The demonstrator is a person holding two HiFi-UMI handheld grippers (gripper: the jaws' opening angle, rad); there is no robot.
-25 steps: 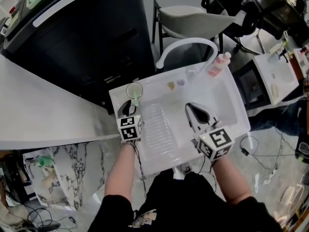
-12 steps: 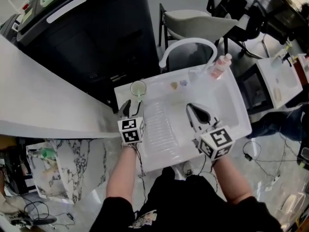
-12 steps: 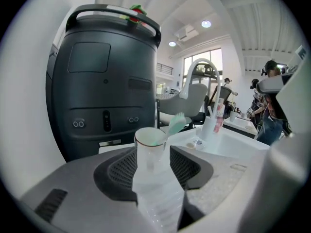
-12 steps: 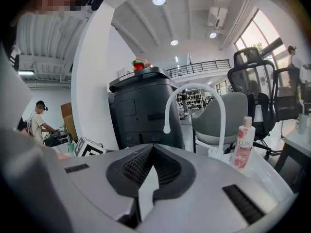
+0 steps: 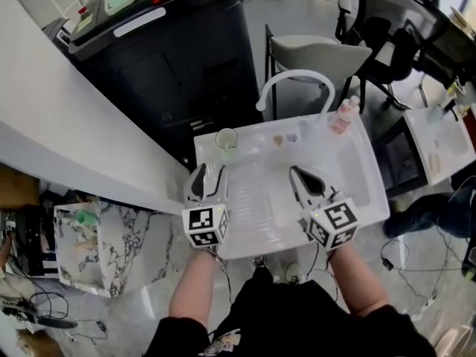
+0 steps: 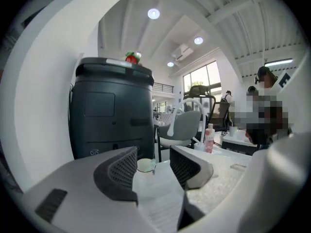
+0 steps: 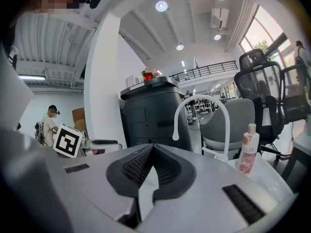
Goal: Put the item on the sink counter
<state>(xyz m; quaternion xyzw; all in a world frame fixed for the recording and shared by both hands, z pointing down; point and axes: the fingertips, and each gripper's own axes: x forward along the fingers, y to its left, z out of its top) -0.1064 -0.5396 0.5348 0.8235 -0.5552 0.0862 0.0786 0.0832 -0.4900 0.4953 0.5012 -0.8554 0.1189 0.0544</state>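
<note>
- Since a second ago the left hand-held gripper (image 5: 207, 175) has drawn back from the cup (image 5: 226, 140), which stood between its jaws then. The jaws are now wide apart with nothing between the pads, and the cup stands free just ahead of them.
- Cup: small, clear glass with a pale green tint, round rim, upright. It stands on the back left corner of the sink counter (image 5: 372, 199), just beside the drainboard (image 5: 253, 199).
- Right hand-held gripper (image 5: 296, 171): jaws together, empty, over the front of the sink counter.
- Sink counter: white, with the ridged drainboard in the middle and a basin (image 5: 335, 166) at the right.
- An arched white faucet (image 5: 297, 80) rises at the back edge.
- A pink bottle (image 5: 343, 116) stands upright at the back right, near the faucet's foot.
- Two small pieces (image 5: 284, 138) lie between the cup and the bottle; what they are cannot be told.
- Room: a tall black bin (image 5: 171, 58) stands behind the sink counter, with red and green things on its lid.
- A grey chair (image 5: 316, 50) sits behind the faucet.
- The marbled floor (image 5: 119, 251) at the left carries loose cables (image 5: 37, 311).
</note>
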